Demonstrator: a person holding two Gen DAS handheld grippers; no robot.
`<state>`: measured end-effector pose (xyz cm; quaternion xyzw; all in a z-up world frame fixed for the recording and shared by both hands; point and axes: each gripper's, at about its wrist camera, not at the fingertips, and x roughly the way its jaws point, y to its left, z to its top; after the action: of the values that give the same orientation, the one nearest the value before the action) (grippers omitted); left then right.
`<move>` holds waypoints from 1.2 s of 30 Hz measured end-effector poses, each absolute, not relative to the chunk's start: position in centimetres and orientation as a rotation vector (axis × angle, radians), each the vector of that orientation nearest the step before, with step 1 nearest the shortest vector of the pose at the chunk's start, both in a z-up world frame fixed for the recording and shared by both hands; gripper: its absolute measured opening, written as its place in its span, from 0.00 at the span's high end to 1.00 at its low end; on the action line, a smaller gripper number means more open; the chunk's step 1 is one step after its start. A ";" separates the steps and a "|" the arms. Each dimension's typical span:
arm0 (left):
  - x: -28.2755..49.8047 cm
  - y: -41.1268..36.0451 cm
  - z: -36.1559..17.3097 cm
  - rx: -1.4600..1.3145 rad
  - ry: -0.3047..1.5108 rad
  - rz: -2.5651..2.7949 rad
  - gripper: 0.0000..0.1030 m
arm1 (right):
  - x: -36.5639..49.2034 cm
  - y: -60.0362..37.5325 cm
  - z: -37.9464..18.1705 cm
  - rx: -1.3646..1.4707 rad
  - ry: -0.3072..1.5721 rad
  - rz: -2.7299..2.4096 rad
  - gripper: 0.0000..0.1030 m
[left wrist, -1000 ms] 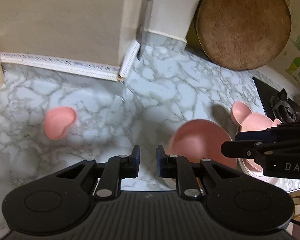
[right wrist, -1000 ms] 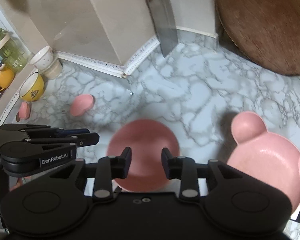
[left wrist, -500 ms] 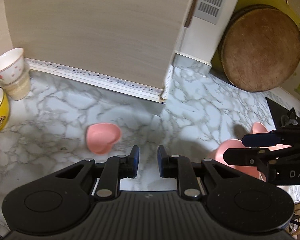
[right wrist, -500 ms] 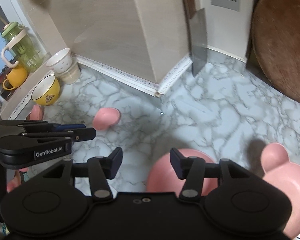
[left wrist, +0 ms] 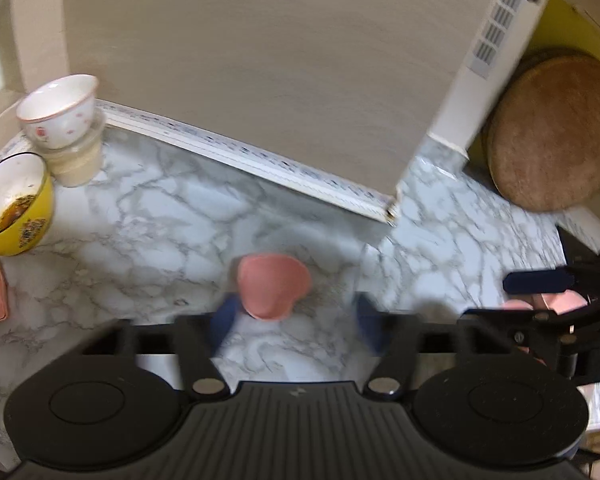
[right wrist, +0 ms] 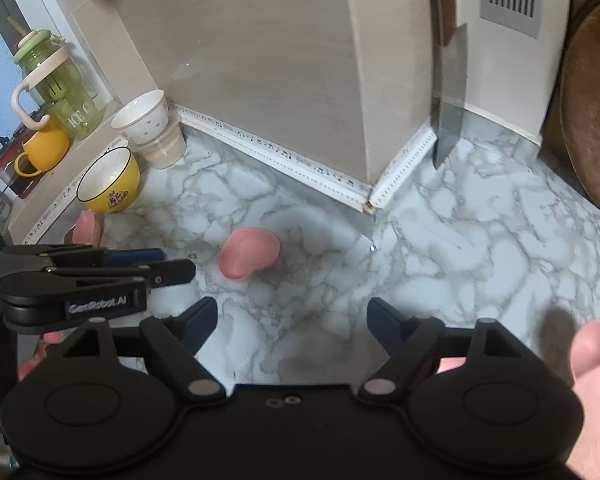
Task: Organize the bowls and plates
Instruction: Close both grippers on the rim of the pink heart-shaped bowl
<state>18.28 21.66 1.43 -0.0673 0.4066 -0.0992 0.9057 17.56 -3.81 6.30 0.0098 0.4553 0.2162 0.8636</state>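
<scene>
Both my grippers went from narrow to wide, nothing held; left gripper (left wrist: 296, 320) now lined up w/ small pink heart dish (left wrist: 273, 285) on counter (left wrist: 148, 240), just ahead; so that's prob next pickup; right gripper (right wrist: 290, 320) idle.

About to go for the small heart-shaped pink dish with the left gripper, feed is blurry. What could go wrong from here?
1. The left gripper is open and close to the heart-shaped pink dish; a blue fingertip could nudge the light dish across the marble counter instead of straddling its rim.
2. The right gripper hovers open close alongside; the two could collide.
3. The yellow bowl sits left of the dish; a wide swing might clip it.
</scene>
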 end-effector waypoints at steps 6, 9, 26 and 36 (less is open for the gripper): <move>20.4 24.2 -0.1 -0.197 0.874 -0.154 0.24 | 19.9 -2.1 5.1 0.034 0.990 0.475 0.07; 21.6 25.0 -1.5 -0.193 0.887 -0.105 0.24 | 21.6 -1.5 4.4 0.063 1.014 0.464 0.06; 23.6 24.7 -7.8 -0.198 0.946 -0.067 0.25 | 27.6 2.4 -1.9 0.140 1.158 0.389 0.30; 24.6 24.0 -8.0 -0.209 0.956 -0.088 0.54 | 28.9 4.2 -3.6 0.092 1.187 0.401 0.56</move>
<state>24.58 24.03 -8.01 -0.1004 0.4591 -0.0423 0.8817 28.88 4.22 -3.64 0.0431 0.5551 0.1877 0.8092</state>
